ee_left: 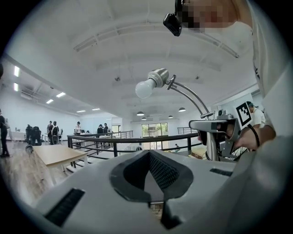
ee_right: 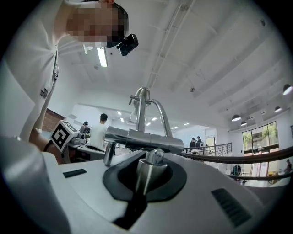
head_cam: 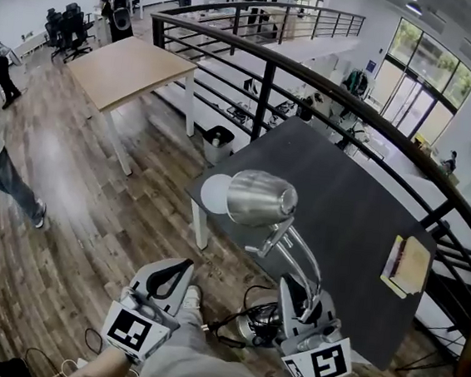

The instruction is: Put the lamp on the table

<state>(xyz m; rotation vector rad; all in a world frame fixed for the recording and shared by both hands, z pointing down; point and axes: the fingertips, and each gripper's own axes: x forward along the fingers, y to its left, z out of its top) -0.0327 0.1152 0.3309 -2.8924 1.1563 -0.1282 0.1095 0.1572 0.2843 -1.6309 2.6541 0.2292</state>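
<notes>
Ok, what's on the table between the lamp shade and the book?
Nothing: the head view shows bare dark table between the lamp shade and the book.

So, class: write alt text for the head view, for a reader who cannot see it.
The right gripper is shut on the stem of a silver lamp, at the near edge of a dark table. The left gripper is shut and empty.

Silver lamp (head_cam: 259, 199), dk-grey table (head_cam: 360, 197), blk railing (head_cam: 268, 78), brown wood-grain floor (head_cam: 72, 233).

Open-plan office, mezz. level: desks (head_cam: 131, 68), ofc chairs (head_cam: 69, 24), railing (head_cam: 267, 86), ppl (head_cam: 118, 5).
</notes>
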